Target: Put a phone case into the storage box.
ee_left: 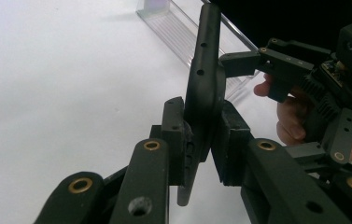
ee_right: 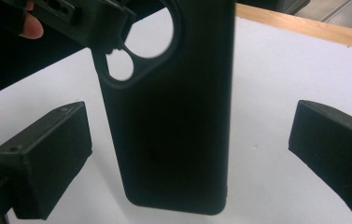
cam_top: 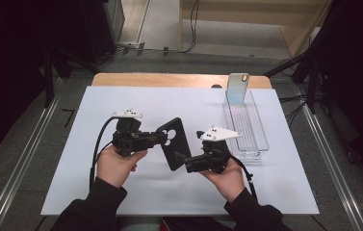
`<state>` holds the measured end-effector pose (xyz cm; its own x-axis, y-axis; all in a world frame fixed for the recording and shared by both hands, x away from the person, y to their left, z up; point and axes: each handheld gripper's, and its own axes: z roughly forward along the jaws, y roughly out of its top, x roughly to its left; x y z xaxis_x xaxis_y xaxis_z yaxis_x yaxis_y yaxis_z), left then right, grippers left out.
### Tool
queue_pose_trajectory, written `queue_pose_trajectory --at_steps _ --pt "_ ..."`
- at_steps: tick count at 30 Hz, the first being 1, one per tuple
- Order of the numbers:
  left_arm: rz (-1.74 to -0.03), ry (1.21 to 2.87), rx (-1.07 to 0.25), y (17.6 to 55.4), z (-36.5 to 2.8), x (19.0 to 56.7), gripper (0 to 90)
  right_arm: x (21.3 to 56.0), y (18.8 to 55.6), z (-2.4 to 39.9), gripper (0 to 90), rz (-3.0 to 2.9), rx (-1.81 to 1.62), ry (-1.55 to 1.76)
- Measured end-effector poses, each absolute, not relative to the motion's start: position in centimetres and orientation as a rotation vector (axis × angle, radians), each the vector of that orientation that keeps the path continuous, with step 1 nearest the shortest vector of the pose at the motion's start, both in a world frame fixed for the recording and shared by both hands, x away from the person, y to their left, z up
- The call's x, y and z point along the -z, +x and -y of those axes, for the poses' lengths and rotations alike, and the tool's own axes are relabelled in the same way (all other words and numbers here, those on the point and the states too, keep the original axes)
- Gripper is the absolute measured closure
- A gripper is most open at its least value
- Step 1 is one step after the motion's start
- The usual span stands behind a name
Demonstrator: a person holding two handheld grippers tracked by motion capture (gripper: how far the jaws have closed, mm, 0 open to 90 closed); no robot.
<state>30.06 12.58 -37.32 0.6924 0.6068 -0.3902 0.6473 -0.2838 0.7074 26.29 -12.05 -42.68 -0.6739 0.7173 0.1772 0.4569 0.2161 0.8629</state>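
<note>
We held the black phone case [cam_top: 175, 143] off the white mat [cam_top: 73, 183] near its middle, left gripper [cam_top: 161, 137] clamped on its camera-hole end to steady it; right gripper [cam_top: 183, 161], jaws apart, straddled its lower end, probably to take it over; clear tray [cam_top: 261, 139] at right edge.

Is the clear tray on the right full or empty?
Nearly empty: the clear tray holds just one phone case, standing upright at its far end.

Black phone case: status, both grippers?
Left gripper shut on black phone case, held above the table. Right gripper open, jaws either side of it, not touching. Nothing in the way.
</note>
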Motion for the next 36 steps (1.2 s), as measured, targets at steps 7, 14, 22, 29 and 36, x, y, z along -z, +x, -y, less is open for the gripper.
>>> queue_pose_trajectory --at_steps 7,14,22,29,36 --pt "-0.962 1.993 0.063 29.8 -11.7 37.7 77.4 42.9 26.2 11.3 0.0 -2.225 -1.397 1.127" --pt "-0.960 1.995 0.075 29.4 -10.7 38.0 77.4 42.9 26.2 10.7 4.0 -2.210 -1.387 1.130" --pt "-0.960 1.992 0.082 29.0 -10.0 38.2 77.3 43.2 26.4 10.0 11.2 -2.217 -1.350 1.137" --pt "-0.942 1.992 0.072 28.7 -10.3 38.1 75.5 43.1 26.5 9.9 12.8 -2.228 -1.368 1.115" --pt "-0.928 1.994 0.068 28.6 -10.7 37.1 55.1 43.1 26.8 10.2 12.9 -2.238 -1.365 1.118"
